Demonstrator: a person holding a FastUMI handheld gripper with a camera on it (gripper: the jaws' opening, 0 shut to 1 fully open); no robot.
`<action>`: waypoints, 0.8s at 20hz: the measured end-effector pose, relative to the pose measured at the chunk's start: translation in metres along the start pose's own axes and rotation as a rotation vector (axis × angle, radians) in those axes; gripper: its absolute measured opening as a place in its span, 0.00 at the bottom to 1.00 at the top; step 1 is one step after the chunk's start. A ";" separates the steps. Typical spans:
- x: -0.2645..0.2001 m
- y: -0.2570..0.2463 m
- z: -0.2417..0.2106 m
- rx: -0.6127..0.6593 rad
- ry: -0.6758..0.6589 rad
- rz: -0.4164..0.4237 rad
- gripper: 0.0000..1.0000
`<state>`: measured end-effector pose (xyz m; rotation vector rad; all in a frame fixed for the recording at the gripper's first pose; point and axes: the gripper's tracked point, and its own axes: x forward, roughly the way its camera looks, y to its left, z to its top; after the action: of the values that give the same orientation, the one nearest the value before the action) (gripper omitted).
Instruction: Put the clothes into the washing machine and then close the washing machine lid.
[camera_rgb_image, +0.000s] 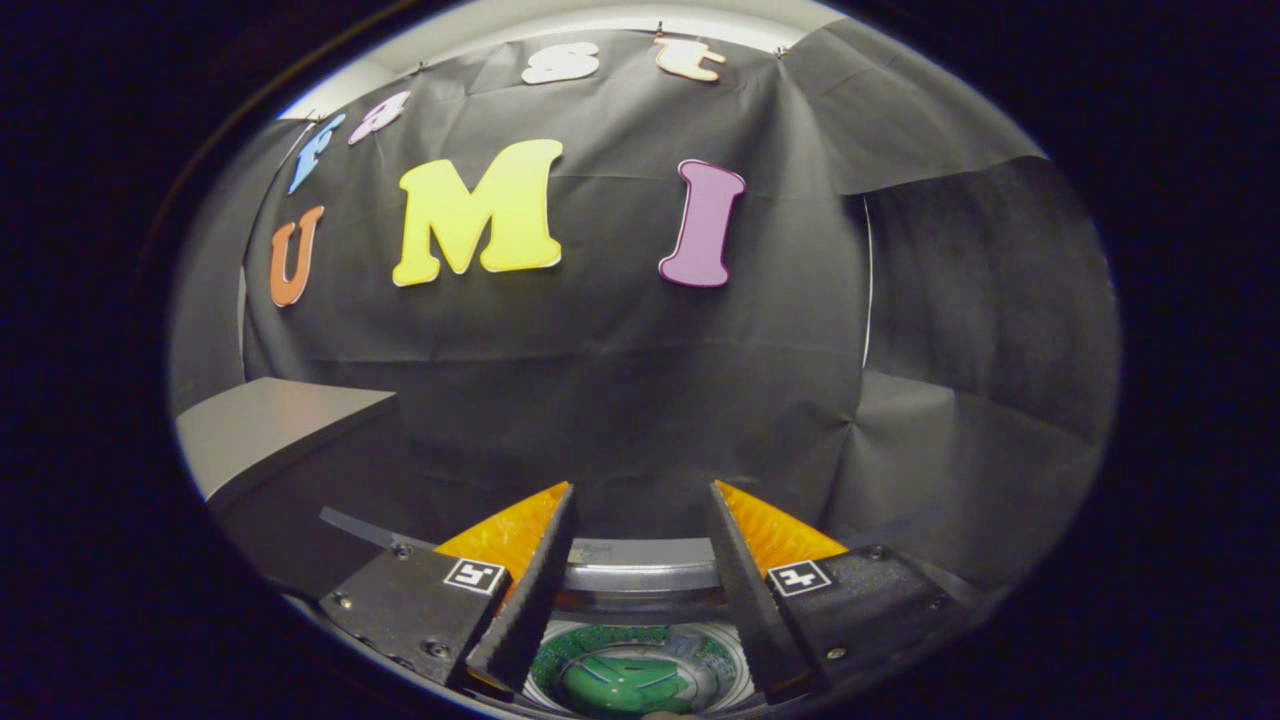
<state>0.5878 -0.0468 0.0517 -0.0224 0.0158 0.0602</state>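
gripper view: I'm holding the gripper (640, 500) above the washing machine (640, 565), looking out over it at the booth wall.
fingers: I'm keeping them spread apart, nothing between the tips, nothing being pressed.
washing machine: sitting directly under and between my fingers; its pale rim is curving just ahead of the finger bases.
drum opening (635, 675): facing straight up at me, so the drum axis is running vertical, roughly square to the line of my fingers.
clothes (620, 685): something green is lying down in the drum; I'm reading it as the garment, but can't tell its lie or long axis.
lid: can't make it out.
progress: I'm judging loading done, lid closing left.
side: a grey shelf (280, 425) is sitting off to my left.
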 end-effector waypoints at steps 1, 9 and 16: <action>-0.005 -0.001 -0.005 -0.002 0.003 0.000 0.82; -0.021 -0.001 -0.057 0.001 0.132 0.014 0.97; -0.035 0.008 -0.078 -0.018 0.175 0.030 0.97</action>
<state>0.5508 -0.0430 -0.0255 -0.0456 0.1907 0.0885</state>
